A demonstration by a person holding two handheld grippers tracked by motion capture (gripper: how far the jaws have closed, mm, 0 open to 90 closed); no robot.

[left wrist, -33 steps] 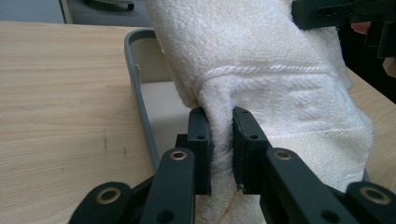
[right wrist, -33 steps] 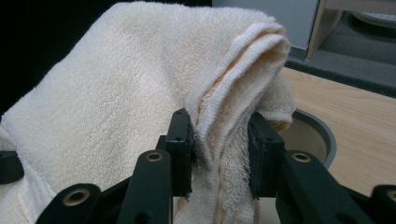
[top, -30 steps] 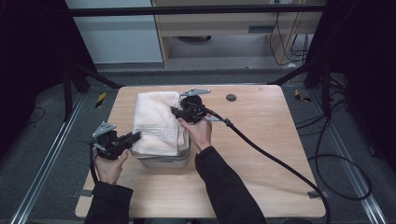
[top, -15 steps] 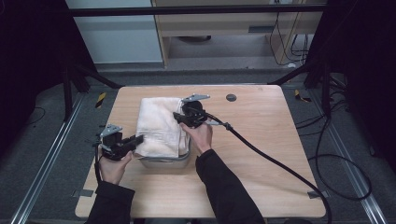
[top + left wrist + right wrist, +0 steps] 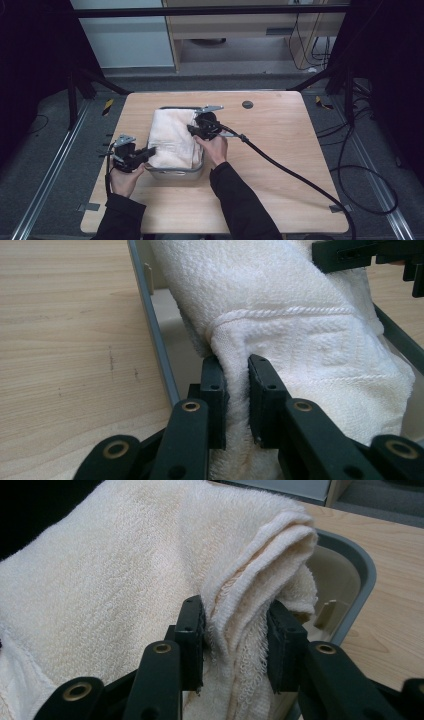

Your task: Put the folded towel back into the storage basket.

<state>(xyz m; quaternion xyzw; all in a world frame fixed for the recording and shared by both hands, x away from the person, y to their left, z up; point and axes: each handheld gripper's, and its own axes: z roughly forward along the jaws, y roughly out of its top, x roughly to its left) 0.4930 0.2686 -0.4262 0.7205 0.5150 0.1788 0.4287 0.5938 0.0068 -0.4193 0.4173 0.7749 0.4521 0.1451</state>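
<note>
Over the tray (image 5: 175, 173), both grippers pinch the white towel (image 5: 172, 137): left gripper (image 5: 236, 385) nearly closed on a fold, right gripper (image 5: 235, 630) wider around a thick edge.

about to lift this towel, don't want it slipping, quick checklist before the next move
1. Left claw pinching the folded white terry towel: ok, cloth between both jaws.
2. Right claw shut on towel's folded edge: ok.
3. Towel clear of the grey metal tray: not ok, it lies over it.
4. Cable free: ok, trailing over the wooden table.
5. Anything under the towel: cannot tell.
</note>
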